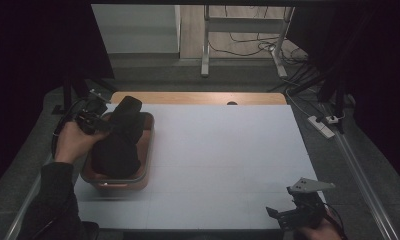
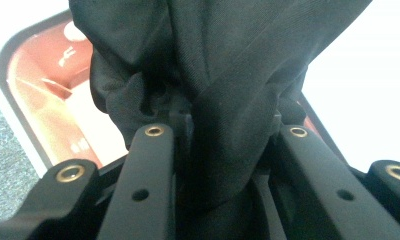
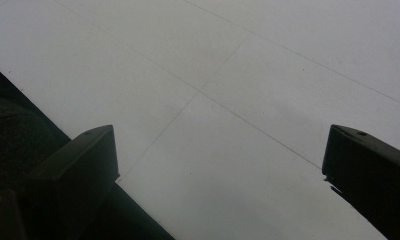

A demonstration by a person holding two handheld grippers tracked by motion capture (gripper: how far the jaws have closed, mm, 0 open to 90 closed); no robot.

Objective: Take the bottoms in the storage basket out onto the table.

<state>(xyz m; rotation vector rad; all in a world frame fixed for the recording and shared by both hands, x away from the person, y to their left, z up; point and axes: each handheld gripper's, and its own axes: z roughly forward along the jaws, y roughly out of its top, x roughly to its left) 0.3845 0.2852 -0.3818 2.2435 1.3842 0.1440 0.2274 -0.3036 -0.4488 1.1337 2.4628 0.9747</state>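
Note:
A black cloth [image 1: 119, 142] hangs bunched over an orange-brown bin [image 1: 149, 145] at the table's left side. My left gripper [image 1: 102, 123] is shut on the cloth's upper part, held by a hand coming in from the left. In the left gripper view the cloth [image 2: 223, 65] is pinched between the two black jaws of the left gripper [image 2: 225, 131], with the bin's inside [image 2: 43, 75] behind it at left. My right gripper [image 1: 277, 214] rests near the table's front right corner. In the right gripper view the right gripper [image 3: 220, 150] stands open with only bare tabletop between its jaws.
The white table top [image 1: 223, 150] stretches between the bin and the right gripper. A wooden strip [image 1: 198, 98] runs along its far edge. Beyond it on the floor are a metal stand [image 1: 206, 45] and cables; a power strip [image 1: 322, 126] lies at right.

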